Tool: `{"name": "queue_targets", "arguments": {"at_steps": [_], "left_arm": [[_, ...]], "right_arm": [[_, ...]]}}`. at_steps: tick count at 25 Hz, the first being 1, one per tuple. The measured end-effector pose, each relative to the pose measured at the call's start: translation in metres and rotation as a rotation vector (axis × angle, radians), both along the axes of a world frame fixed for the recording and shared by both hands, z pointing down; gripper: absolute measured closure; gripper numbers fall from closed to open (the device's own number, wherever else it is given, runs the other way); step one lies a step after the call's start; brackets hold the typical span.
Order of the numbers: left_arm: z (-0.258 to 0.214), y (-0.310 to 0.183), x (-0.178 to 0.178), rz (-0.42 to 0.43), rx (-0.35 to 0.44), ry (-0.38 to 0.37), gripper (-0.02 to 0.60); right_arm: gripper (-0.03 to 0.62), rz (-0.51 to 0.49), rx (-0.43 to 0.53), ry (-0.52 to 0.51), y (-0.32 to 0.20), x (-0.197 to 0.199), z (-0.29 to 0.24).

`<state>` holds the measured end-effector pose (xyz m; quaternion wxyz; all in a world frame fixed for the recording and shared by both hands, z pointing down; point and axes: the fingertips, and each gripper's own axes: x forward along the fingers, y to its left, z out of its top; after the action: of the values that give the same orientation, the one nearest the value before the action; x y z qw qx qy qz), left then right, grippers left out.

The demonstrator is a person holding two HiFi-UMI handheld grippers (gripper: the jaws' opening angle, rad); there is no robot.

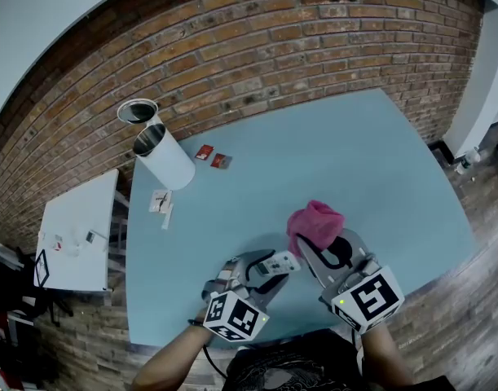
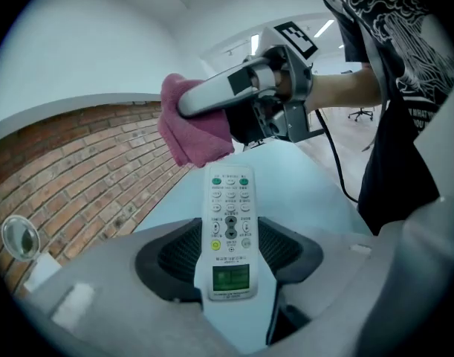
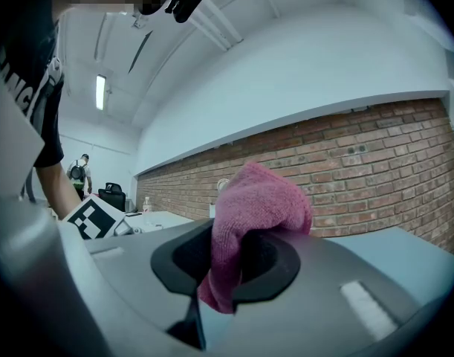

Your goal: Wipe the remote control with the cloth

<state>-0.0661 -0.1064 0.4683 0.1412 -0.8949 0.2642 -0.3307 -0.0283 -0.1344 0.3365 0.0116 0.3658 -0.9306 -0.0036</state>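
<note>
A white remote control (image 2: 229, 233) with coloured buttons and a green display lies face up between the jaws of my left gripper (image 2: 228, 255), which is shut on it above the blue table (image 1: 346, 161). In the head view the remote control (image 1: 278, 263) sticks out of the left gripper (image 1: 261, 274) toward the right. My right gripper (image 3: 228, 262) is shut on a bunched pink cloth (image 3: 255, 218). The pink cloth (image 1: 314, 223) hangs just beyond the remote's far end, apart from it. The right gripper (image 1: 334, 255) shows beside the left one near the table's front edge.
Two white cylinders (image 1: 160, 151) stand at the table's back left, with small red packets (image 1: 213, 156) and white slips (image 1: 161, 203) nearby. A white side table (image 1: 76, 233) stands to the left. A brick wall (image 1: 257, 47) runs behind. A person's arms hold both grippers.
</note>
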Motion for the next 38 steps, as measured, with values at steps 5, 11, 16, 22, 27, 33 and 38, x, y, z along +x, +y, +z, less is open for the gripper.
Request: {"name": "queue_targets", "arguments": {"at_steps": [5,11,16,22,27,33,38], "left_arm": [[-0.006,0.009,0.003,0.079,0.056,-0.069,0.345],[-0.011,0.022,0.009,0.137,0.074,-0.081,0.345],[-0.017,0.031,0.016,0.169,0.081,-0.069,0.345],[-0.025,0.037,0.023,0.174,0.068,-0.013,0.345],[-0.069,0.024,0.018,0.073,-0.120,0.376,0.345],[-0.122,-0.009,-0.017,-0.068,-0.342,0.788,0.345],[-0.142,-0.030,-0.045,-0.134,-0.412,0.981,0.345]], "right_arm": [[0.531,-0.110,-0.035,-0.028,0.000,-0.007,0.000],[0.531,-0.311,-0.128,-0.124,0.003,-0.014,-0.002],[0.531,-0.407,-0.155,-0.117,0.008,-0.023,0.002],[0.531,-0.436,-0.195,-0.172,0.003,-0.028,0.012],[0.531,-0.300,-0.280,-0.327,-0.024,-0.008,0.020],[0.531,-0.327,-0.375,-0.400,-0.007,-0.015,0.038],[0.531,-0.368,-0.498,-0.576,0.007,-0.031,0.046]]}}
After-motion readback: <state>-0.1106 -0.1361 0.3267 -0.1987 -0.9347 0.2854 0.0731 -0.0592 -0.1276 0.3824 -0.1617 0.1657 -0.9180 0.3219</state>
